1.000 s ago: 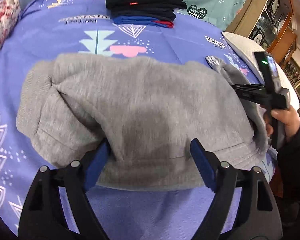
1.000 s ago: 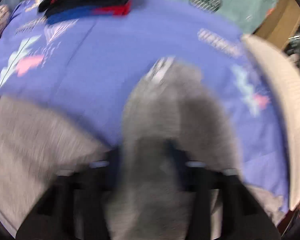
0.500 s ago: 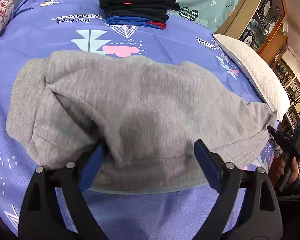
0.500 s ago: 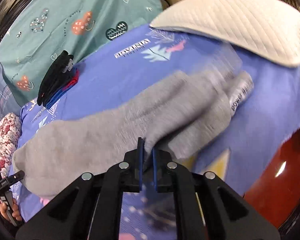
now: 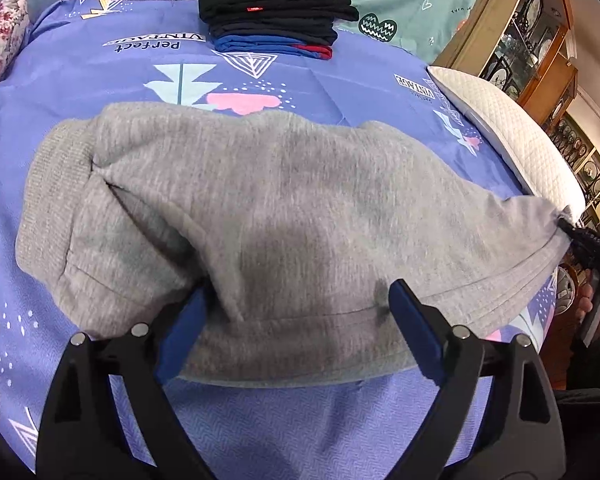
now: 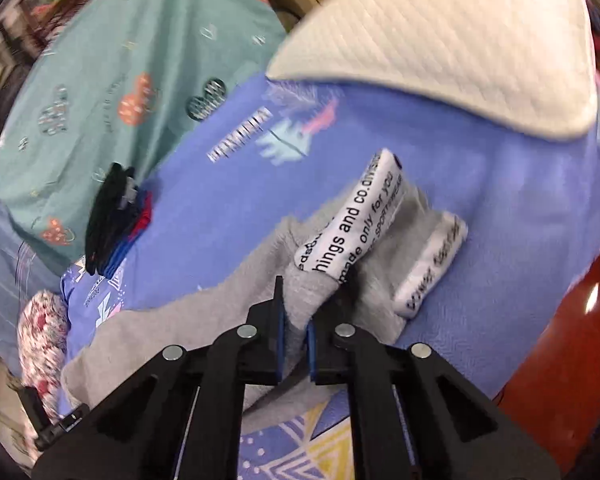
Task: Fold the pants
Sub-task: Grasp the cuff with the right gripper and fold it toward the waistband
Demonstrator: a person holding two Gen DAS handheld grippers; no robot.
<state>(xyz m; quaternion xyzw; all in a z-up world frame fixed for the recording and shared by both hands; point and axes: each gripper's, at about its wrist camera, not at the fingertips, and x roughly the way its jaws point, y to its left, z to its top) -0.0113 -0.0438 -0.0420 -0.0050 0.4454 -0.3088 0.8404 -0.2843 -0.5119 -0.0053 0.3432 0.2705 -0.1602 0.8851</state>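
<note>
So the grey fleece sweatpants (image 5: 284, 216) are laid out sideways across the bed's purple patterned sheet (image 5: 80, 64), long axis running left to right in the left wrist view, with the ribbed waistband end off to the left and the leg ends out to the right.

The right tongs (image 6: 294, 334) are pressed nearly together and pinching a bit of the grey fabric right by the cuffs with the white printed bands (image 6: 352, 220). From the left camera you can see that end of the pants pulled into a point where the right tongs grip it, out near the bed's edge by the white quilted pillow (image 5: 512, 132).

The left tongs (image 5: 296, 312) are spread wide, straddling the near edge of the pants around the middle, with cloth between the pads but not squeezed as far as I can tell.

My read: the leg end is the right hand's job, and it'd need to travel along that long axis toward the waistband to fold them over. The left is nearer the middle and waistband, so it can pin the fold line.

Stack of folded dark clothes (image 5: 276, 12) sits at the far side, well apart.
</note>
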